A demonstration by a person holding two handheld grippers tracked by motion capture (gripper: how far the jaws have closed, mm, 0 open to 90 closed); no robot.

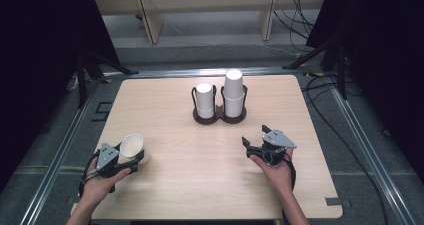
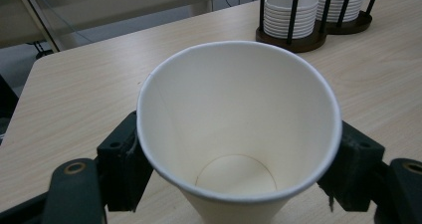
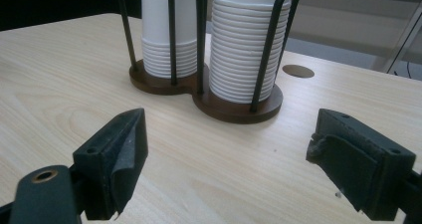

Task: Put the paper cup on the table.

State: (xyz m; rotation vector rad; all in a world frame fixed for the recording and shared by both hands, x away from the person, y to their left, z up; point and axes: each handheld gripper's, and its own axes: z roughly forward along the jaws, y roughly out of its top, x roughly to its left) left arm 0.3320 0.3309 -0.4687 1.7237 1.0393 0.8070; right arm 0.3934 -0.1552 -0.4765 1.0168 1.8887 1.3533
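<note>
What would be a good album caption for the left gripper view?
Left tool clamps a white paper cup, mouth toward the camera, over the wooden table.

Standing near the tabletop's (image 1: 210,185) far edge, midway: cup holder (image 1: 220,116) with two stacks | lying open: both far corners, right edge, near-edge middle

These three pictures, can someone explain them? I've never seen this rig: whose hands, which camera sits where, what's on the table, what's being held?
A person holds a two-jaw tool in each hand. The high view looks down on the wooden table; the other two cameras ride on the tools. The left gripper is clamped on a single white paper cup, tipped on its side, mouth toward its camera. The right gripper is open with nothing between its jaws, facing a dark holder with two stacks of paper cups.
</note>
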